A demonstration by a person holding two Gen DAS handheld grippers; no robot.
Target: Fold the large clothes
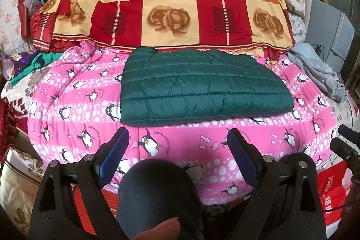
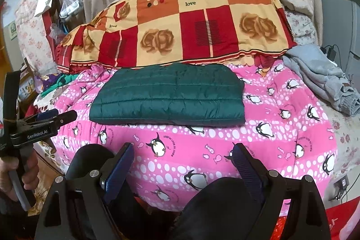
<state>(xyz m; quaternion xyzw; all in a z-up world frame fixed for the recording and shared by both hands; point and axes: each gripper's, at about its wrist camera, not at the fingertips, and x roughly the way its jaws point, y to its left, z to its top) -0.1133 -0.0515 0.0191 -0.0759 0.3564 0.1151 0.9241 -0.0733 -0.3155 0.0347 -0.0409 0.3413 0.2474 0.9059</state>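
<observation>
Green quilted jacket [image 1: 202,86] lying folded on the pink penguin quilt [image 1: 184,145] at twelve o'clock, both left tongs [image 1: 177,138] and right tongs [image 2: 182,153] hovering wide open and empty, needing only squaring of edges.

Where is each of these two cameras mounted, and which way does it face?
Left wrist: sits on the left hand-held gripper, looking down over its open fingers at the green jacket; a dark knee shows.
Right wrist: sits on the right hand-held gripper, same direction; the left gripper and the hand holding it show.
Shared: jacket, pink penguin quilt, grey garment.
</observation>
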